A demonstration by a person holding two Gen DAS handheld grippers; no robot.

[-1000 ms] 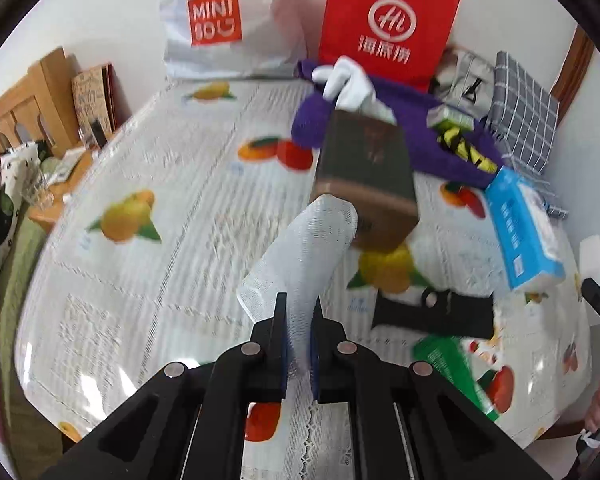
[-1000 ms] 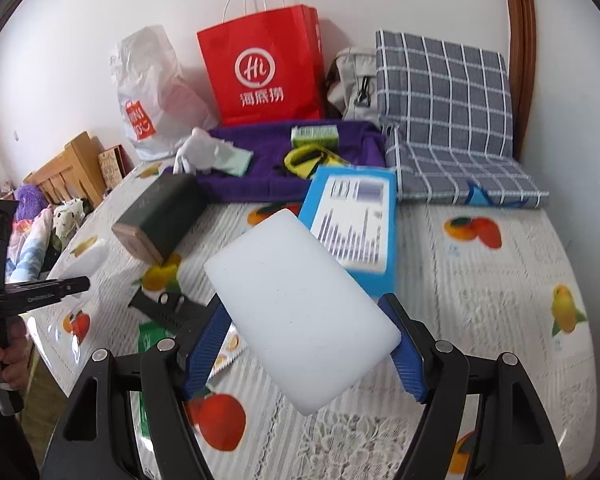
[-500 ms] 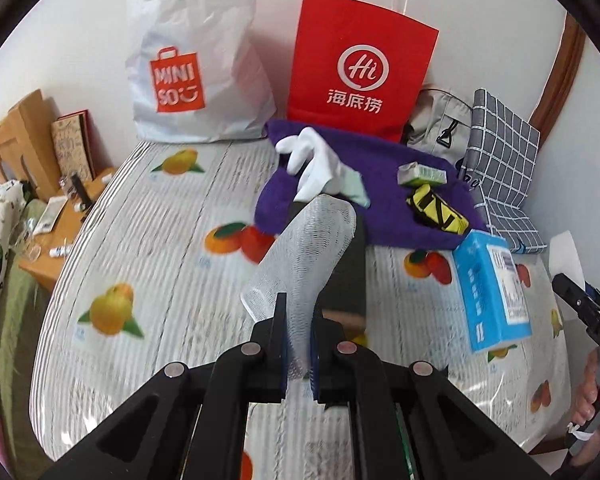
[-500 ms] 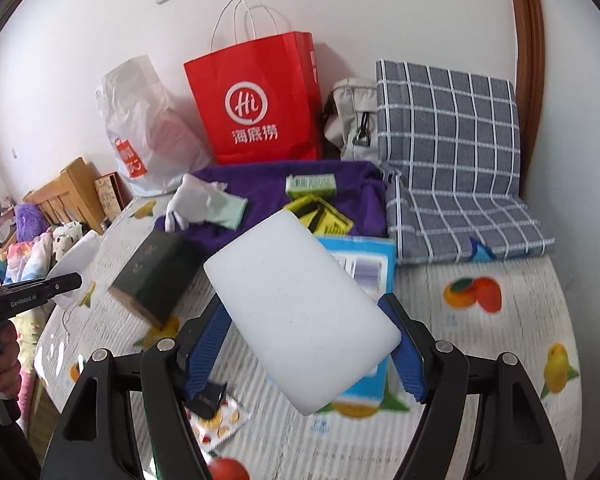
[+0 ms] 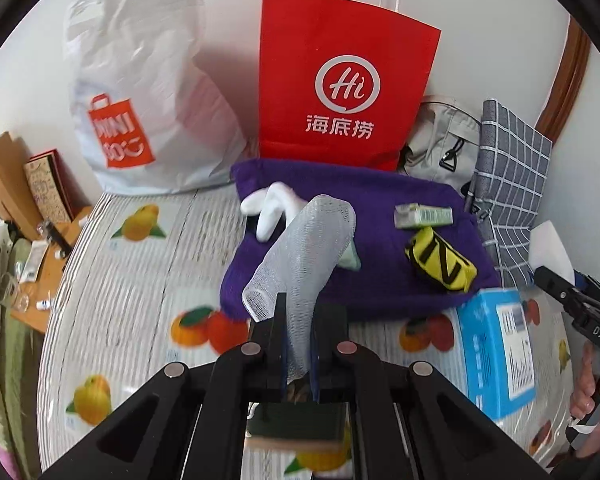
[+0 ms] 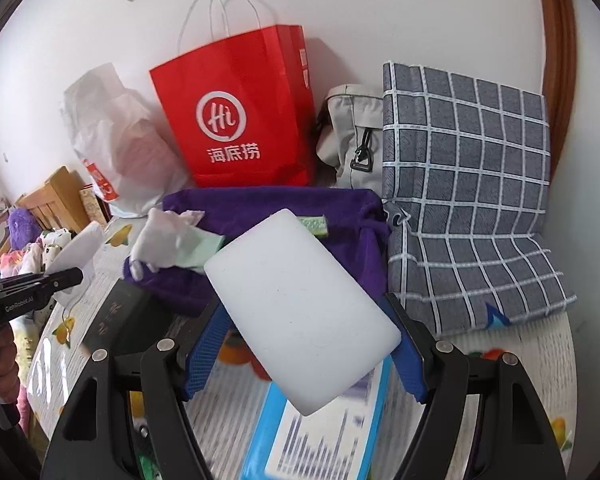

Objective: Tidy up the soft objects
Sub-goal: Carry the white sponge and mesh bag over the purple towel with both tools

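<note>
My left gripper (image 5: 300, 324) is shut on a white mesh cloth (image 5: 300, 256) and holds it up above the near edge of a purple towel (image 5: 380, 280). My right gripper (image 6: 304, 344) is shut on a white foam sponge (image 6: 300, 320), held in the air before the same purple towel (image 6: 268, 204). On the towel lie white socks (image 5: 270, 210), a pale green cloth (image 6: 196, 250), a small green box (image 5: 422, 215) and a yellow-black pouch (image 5: 440, 260). The right gripper with the sponge also shows at the right edge of the left wrist view (image 5: 560, 280).
The bed (image 5: 132, 280) has a fruit-print cover. A red paper bag (image 5: 340, 80) and a white plastic bag (image 5: 140, 92) stand at the wall. A blue tissue pack (image 5: 496, 352), a dark box (image 6: 120, 320), a grey bag (image 6: 352, 136) and checked cushions (image 6: 468, 200) lie nearby.
Both grippers have moved forward over the bed toward the purple towel and the bags, each still holding its object. The dark box has dropped below the left gripper.
</note>
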